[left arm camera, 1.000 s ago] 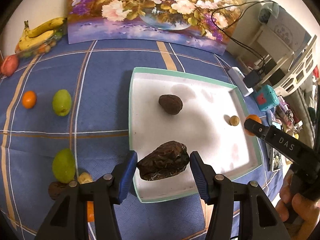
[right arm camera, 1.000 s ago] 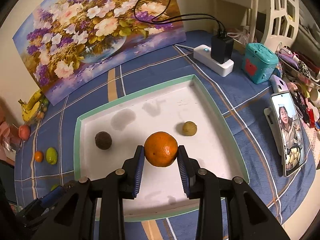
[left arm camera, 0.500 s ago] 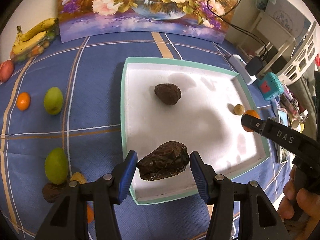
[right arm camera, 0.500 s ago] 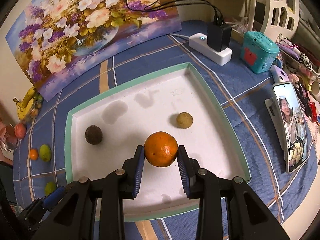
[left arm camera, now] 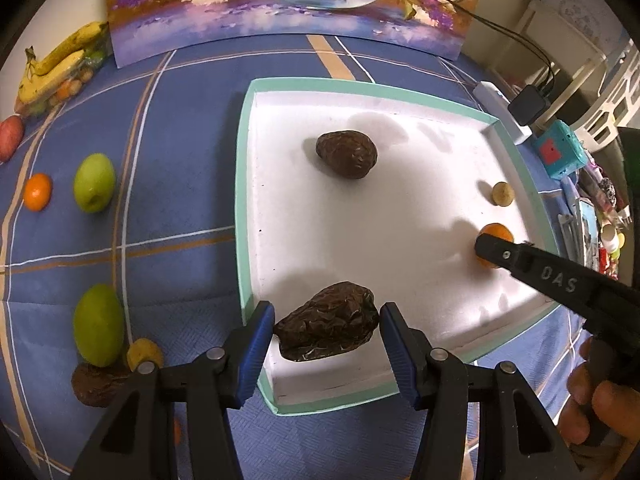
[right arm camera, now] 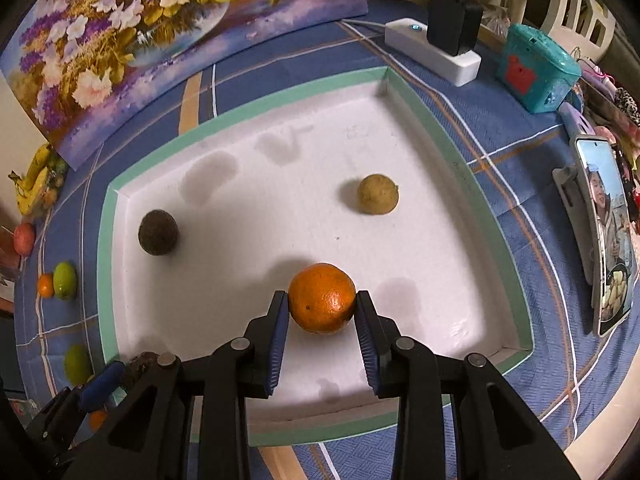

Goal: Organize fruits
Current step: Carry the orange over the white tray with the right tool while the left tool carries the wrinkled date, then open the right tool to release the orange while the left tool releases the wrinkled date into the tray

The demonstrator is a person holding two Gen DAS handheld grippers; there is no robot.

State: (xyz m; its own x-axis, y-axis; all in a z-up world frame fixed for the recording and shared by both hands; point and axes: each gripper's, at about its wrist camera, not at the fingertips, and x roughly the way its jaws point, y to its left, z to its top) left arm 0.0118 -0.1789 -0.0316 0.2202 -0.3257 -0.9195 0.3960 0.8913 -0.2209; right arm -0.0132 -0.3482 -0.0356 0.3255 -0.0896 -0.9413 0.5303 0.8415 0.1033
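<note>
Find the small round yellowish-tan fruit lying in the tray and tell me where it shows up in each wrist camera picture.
Left wrist: the yellowish-tan fruit lies far right, beside the tray's right wall, just above the orange.
Right wrist: the same fruit sits right of centre, up and right of the orange.
Shared landmark: the teal toy box beyond the tray's right side.

A blue plaid tablecloth (right arm camera: 500, 128) — backed by a floral painting (right arm camera: 160, 28) — against a pale wall (left arm camera: 60, 12).

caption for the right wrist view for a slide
Right gripper holds an orange over the white tray.
</note>
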